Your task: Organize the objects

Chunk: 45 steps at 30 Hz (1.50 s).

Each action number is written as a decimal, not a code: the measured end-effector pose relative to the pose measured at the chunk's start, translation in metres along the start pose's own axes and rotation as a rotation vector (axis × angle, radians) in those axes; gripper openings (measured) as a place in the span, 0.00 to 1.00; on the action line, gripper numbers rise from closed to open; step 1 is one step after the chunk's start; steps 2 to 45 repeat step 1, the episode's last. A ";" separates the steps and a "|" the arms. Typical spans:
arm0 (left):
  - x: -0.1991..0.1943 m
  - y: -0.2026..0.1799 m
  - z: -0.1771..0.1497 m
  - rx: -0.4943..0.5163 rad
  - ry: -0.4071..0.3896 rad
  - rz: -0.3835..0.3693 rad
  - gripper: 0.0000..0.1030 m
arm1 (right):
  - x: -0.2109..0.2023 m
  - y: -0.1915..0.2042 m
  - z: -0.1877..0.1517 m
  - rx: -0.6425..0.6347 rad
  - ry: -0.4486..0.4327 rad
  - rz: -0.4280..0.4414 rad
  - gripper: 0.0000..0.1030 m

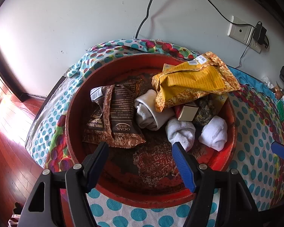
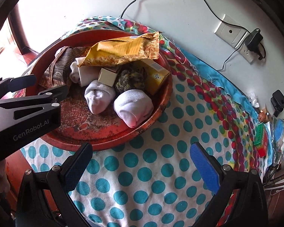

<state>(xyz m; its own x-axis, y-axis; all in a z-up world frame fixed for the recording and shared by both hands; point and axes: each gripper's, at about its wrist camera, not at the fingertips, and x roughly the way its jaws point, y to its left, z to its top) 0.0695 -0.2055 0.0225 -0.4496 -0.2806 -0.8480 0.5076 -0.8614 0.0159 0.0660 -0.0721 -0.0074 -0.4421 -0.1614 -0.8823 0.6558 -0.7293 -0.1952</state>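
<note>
Left tongs wide, empty, over red tray; right tongs wide, empty. Rolled socks likely soft, light: pinch mid-roll. Brown packet probably slippery, crinkly: take edge.

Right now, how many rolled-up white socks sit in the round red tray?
3: one beside the brown packet, one mid-tray, one against the near rim. More may hide beneath the packets.

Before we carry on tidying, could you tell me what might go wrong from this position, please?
1. The yellow foil packet lies tilted on a yellow carton and overhangs the round red tray's rim; a nudge could tip it out.
2. The open left gripper sits just above the brown foil coffee packet and a rolled white sock; closing could catch both.
</note>
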 end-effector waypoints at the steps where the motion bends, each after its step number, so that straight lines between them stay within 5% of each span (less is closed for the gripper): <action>1: -0.001 0.000 0.000 -0.002 -0.005 0.000 0.69 | 0.000 0.000 0.000 0.001 0.003 0.001 0.99; 45: -0.001 0.000 0.000 -0.002 -0.005 0.000 0.69 | 0.000 0.000 0.000 0.001 0.003 0.001 0.99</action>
